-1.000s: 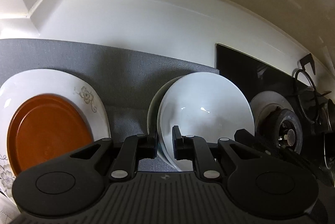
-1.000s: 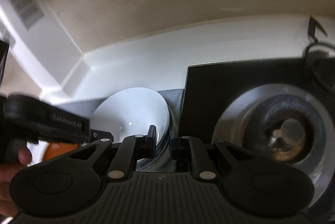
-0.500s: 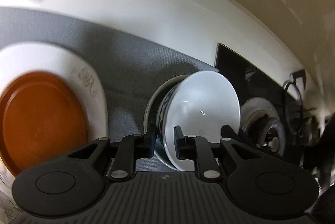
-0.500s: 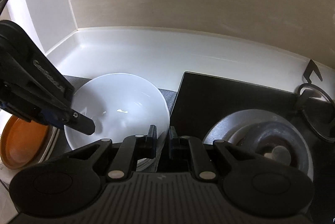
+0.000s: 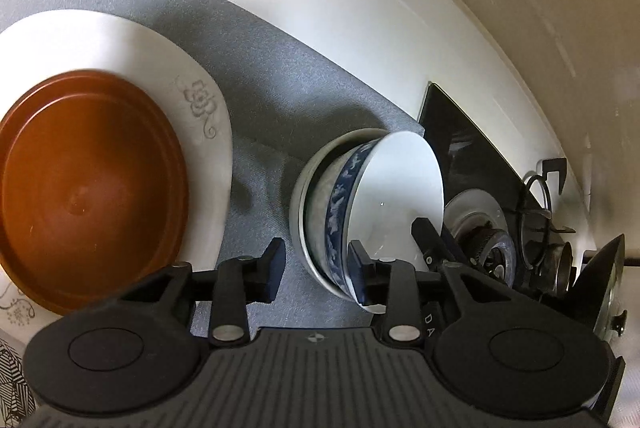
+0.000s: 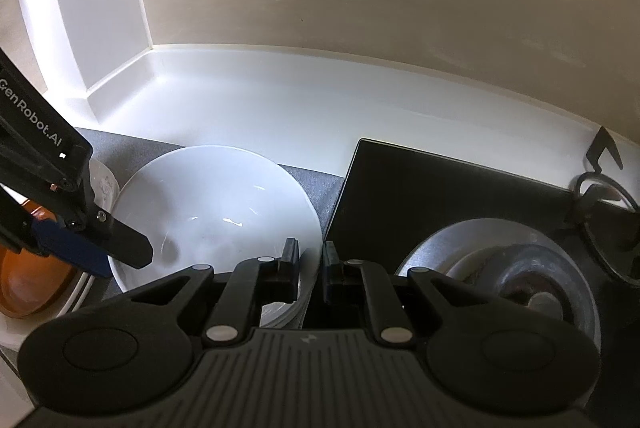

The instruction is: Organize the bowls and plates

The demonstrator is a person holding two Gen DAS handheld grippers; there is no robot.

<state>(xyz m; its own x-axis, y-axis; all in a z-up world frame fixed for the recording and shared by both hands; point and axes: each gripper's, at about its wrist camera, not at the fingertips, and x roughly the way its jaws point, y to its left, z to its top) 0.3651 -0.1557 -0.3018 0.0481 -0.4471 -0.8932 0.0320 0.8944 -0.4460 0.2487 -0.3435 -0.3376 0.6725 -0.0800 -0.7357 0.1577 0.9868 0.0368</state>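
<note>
A white tabletop [image 6: 248,100] runs along a beige wall, with a grey mat [image 5: 280,76] protecting it under the dishes. On the mat's left, a floral plate [image 5: 200,100] carries an orange plate [image 5: 88,188], stacked largest below. Beside a black stove [image 6: 432,196], the white bowl [image 6: 212,204] nests in a bowl stack. The right claw [image 6: 311,264] pinches its near rim, apparently to steady it. The left claw [image 5: 316,264] is opening, its jaws straddling the opposite rim, seemingly letting go.
</note>
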